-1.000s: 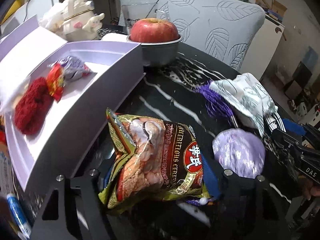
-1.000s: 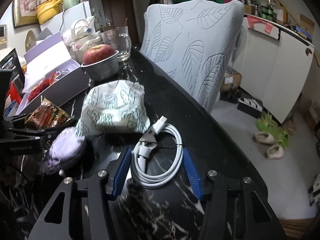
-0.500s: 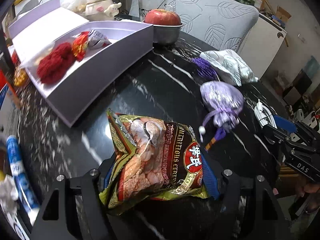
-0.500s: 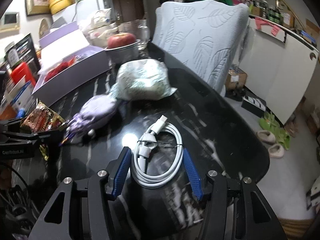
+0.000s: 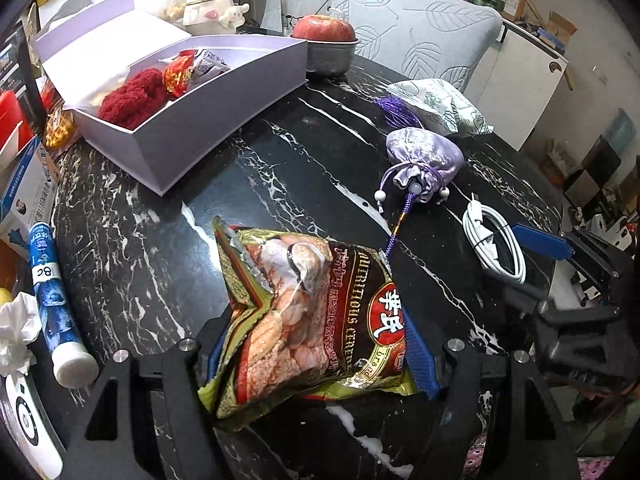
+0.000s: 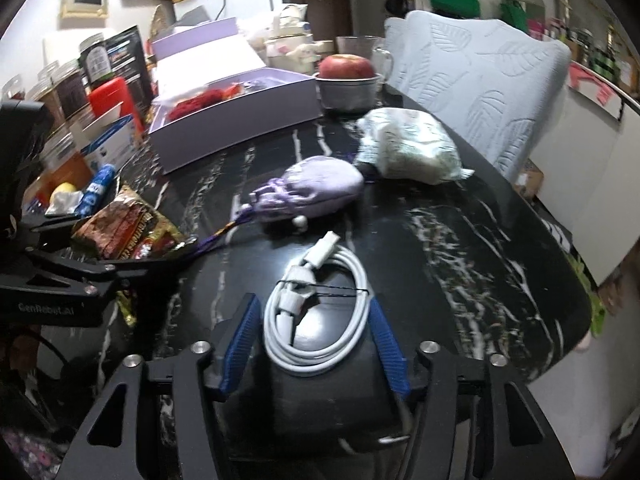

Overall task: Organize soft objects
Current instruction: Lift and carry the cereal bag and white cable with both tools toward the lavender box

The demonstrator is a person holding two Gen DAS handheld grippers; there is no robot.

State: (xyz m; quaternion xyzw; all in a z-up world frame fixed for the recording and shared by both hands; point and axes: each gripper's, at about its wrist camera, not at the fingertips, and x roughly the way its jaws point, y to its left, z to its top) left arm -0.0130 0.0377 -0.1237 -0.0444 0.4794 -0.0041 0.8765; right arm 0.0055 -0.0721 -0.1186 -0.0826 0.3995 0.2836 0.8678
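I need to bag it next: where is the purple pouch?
The purple pouch lies on the black table, between the leaf-print bag and the white cable, right of the box.

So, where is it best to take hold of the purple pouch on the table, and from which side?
Probably at its round body, not the neck. The purple pouch lies on its side on the table, gathered neck and beaded cords toward the snack bag. Come from above, fingers across the plump middle; the soft cloth should squeeze. The neck is narrow, with loose cords. The nearer right gripper is opening around the white cable.
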